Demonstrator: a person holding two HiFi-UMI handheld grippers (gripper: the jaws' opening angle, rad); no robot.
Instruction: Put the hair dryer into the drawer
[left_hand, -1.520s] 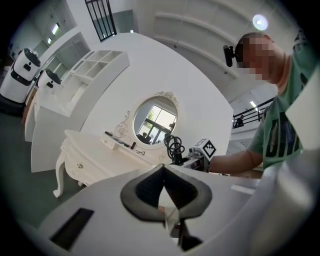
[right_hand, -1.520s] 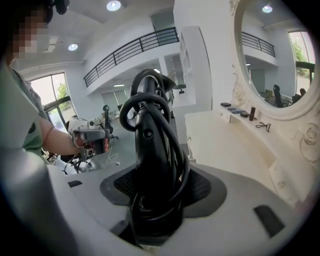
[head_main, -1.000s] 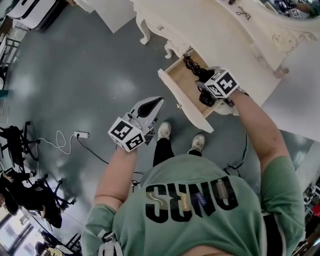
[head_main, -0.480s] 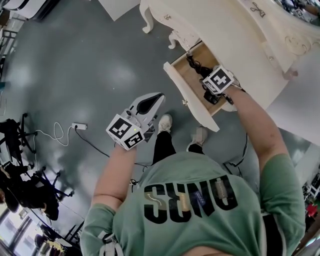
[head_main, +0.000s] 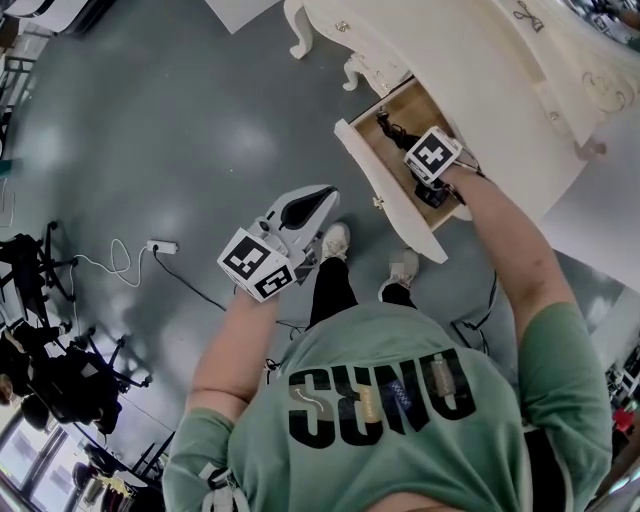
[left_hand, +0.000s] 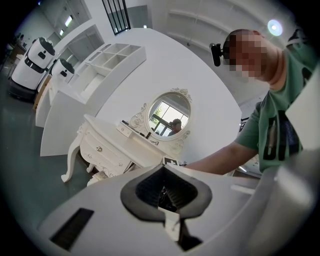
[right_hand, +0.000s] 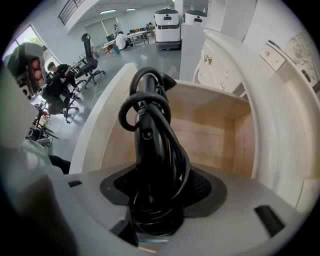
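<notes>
Two grippers: you hold one in each hand. The right gripper (head_main: 434, 190) is at the open drawer (head_main: 392, 208), and the left gripper (head_main: 308, 207) is well apart from it, out over the grey floor (head_main: 180, 130).
Right jaws: spread wide but clamped. Their pads press on the black hair dryer (right_hand: 152, 145) and the cord coiled round it.
Hair dryer: it sticks straight out ahead of your right tips, with its far end down inside the drawer. You cannot tell whether it touches the wooden bottom.
Drawer: pulled out of the white dressing table (head_main: 470, 60). Its bare wooden walls stand just beyond and around the dryer, and its white front panel lies on the side of the right gripper nearest you.
Left jaws: brought together, with nothing between them.
Ahead of the left tips: the dressing table and its oval mirror (left_hand: 169, 112) stand well beyond, and your right arm reaches across just past the jaws.
Under the left gripper: floor, with your shoes (head_main: 333, 240) just beside it in the head view.
</notes>
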